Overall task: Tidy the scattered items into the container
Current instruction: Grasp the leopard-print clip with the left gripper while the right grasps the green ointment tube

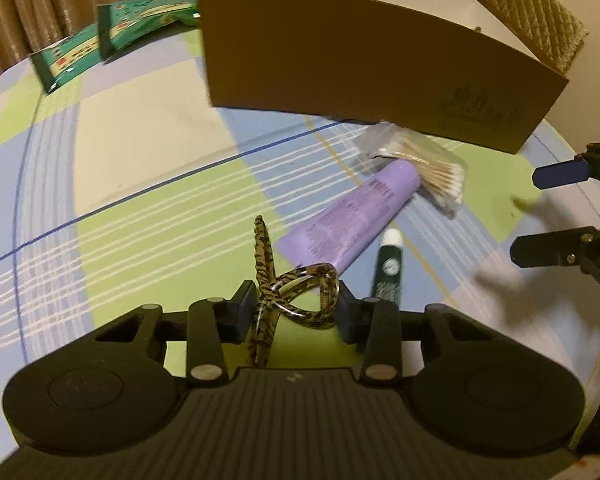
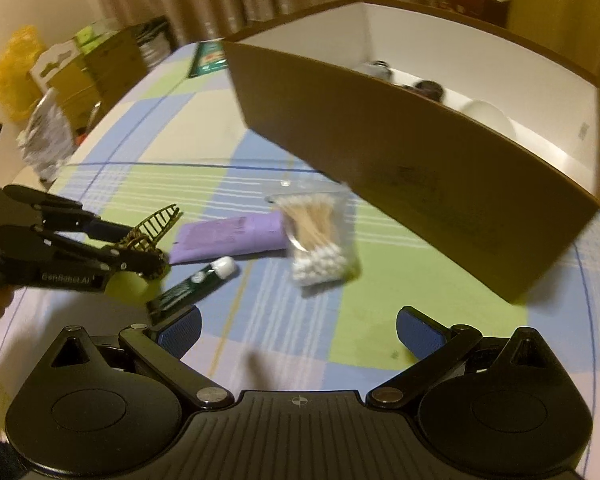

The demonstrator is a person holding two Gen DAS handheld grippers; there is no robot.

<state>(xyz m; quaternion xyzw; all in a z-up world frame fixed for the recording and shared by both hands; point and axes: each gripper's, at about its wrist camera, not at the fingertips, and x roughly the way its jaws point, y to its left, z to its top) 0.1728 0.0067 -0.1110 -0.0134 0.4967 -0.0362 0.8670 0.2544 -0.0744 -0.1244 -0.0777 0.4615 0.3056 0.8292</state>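
Box (image 2: 400,160) contents mostly hidden; left claw (image 1: 290,308) clamps hair clip (image 1: 300,296).

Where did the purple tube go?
The purple tube lies on the checked tablecloth in front of the brown box, its cap end against the bag of cotton swabs, the small green tube beside it.
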